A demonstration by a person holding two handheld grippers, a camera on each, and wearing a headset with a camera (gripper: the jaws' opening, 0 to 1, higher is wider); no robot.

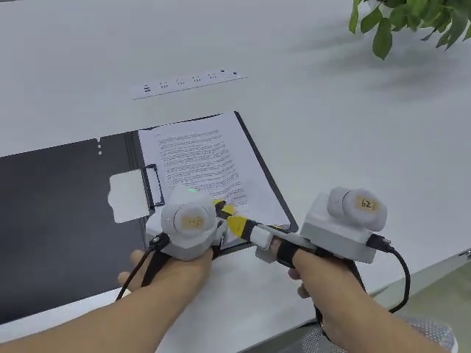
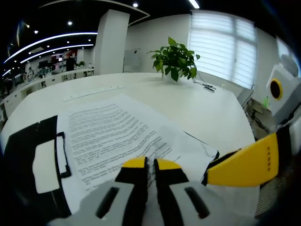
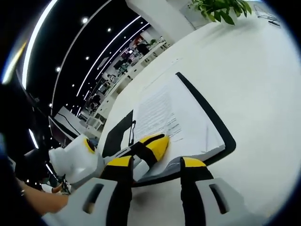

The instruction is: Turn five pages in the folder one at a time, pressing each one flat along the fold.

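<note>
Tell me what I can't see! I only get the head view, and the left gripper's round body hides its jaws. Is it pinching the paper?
Observer: Yes. In the left gripper view the left gripper has its jaws nearly together on the near edge of the top page.
Operator: Is the other one grabbing too?
Observer: No. The right gripper view shows the right gripper with jaws wide apart, the near edge of the folder ahead between them.
Operator: Is the paper flat there?
Observer: Not quite. The left gripper view shows it wrinkled beside the jaws.
</note>
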